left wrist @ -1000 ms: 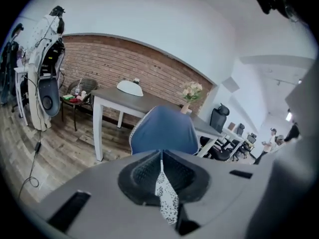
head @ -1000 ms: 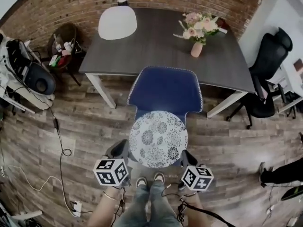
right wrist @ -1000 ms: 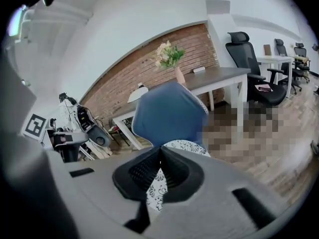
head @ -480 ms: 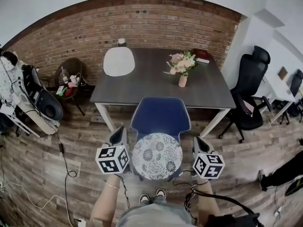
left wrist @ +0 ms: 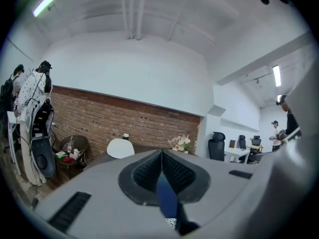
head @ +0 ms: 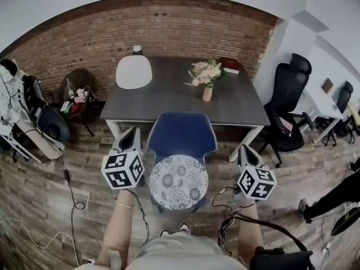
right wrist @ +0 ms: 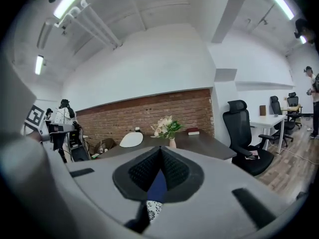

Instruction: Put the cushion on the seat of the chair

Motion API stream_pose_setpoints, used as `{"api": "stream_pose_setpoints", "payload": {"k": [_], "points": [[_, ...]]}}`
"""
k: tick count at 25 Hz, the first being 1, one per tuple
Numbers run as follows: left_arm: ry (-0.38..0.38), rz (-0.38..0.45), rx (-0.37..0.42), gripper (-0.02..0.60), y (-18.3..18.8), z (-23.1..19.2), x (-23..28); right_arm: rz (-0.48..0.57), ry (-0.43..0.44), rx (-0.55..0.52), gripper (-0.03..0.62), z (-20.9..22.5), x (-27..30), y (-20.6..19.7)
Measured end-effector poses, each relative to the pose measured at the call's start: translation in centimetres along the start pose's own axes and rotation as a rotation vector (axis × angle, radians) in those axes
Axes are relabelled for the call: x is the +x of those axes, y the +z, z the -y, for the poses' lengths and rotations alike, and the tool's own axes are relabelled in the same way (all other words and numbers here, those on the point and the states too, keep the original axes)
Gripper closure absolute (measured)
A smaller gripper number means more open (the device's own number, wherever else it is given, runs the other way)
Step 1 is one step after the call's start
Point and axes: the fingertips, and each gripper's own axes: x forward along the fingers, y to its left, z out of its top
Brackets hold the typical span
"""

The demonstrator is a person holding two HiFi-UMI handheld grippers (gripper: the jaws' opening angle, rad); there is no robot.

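Observation:
The round white cushion (head: 178, 181) with a dark floral print lies flat on the seat of the blue chair (head: 181, 131), which is pushed up to the table. My left gripper (head: 132, 133) hovers to the left of the chair, apart from the cushion. My right gripper (head: 243, 149) hovers to the right, also clear of it. In the left gripper view the jaws (left wrist: 162, 153) meet at their tips with nothing held; a sliver of blue chair (left wrist: 166, 198) and cushion (left wrist: 172, 223) shows below. The right gripper (right wrist: 160, 149) looks the same, above the cushion (right wrist: 152, 209).
A dark grey table (head: 169, 100) stands behind the chair with a flower vase (head: 206, 82) and a white oval object (head: 134, 72). A black office chair (head: 287, 111) is on the right, and a small round stand (head: 76, 91) and cables (head: 70, 179) on the left. The person's feet (head: 171, 229) are in front.
Both grippers have lifted up and spread away from the cushion's front edge, tilting up toward wall and ceiling. The head has drawn back. The cushion stays on the seat.

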Motion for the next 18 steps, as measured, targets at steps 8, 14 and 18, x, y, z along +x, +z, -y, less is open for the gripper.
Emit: {"api": "stream_pose_setpoints", "payload": {"k": [8, 14, 18], "points": [[-0.001, -0.031, 0.031, 0.574, -0.9, 0.3, -0.3, -0.014, -0.032, 0.017, 0.592, 0.5, -0.1, -1.3], [-0.011, -0.042, 0.036, 0.574, -1.3, 1.1, -0.2, 0.007, -0.044, 0.007, 0.592, 0.6, -0.2, -0.7], [-0.019, -0.056, 0.033, 0.574, -1.9, 1.5, 0.0, 0.003, -0.043, 0.005, 0.592, 0.6, -0.2, -0.9]]}}
